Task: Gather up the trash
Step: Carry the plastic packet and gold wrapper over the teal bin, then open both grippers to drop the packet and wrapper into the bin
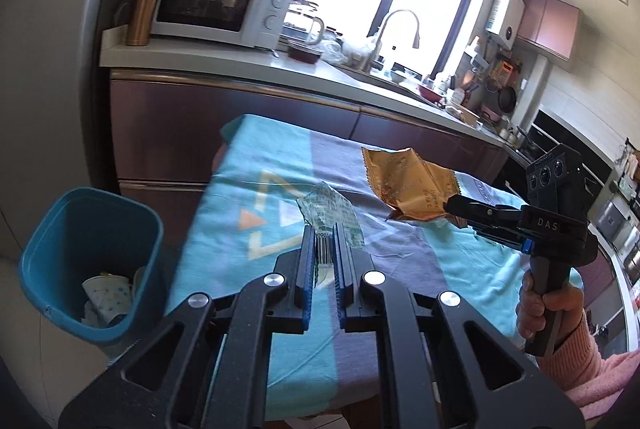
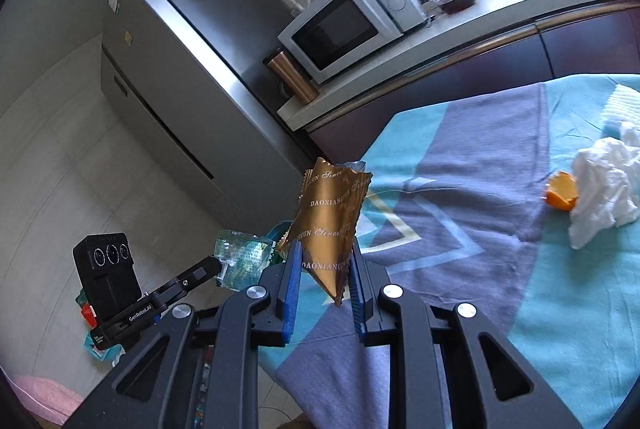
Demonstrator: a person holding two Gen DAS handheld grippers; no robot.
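Left tool (image 1: 323, 233) pinches clear wrapper (image 1: 330, 211); bin (image 1: 90, 229) contents indistinct.

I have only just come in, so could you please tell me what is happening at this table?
A person is clearing trash from a table with a blue patterned cloth, a hand-held gripper in each hand. The left hand-held gripper is shut on a clear green-printed wrapper, and the right hand-held gripper is shut on a gold snack wrapper. A blue bin beside the table already holds paper waste. A crumpled white tissue and an orange peel lie on the cloth.
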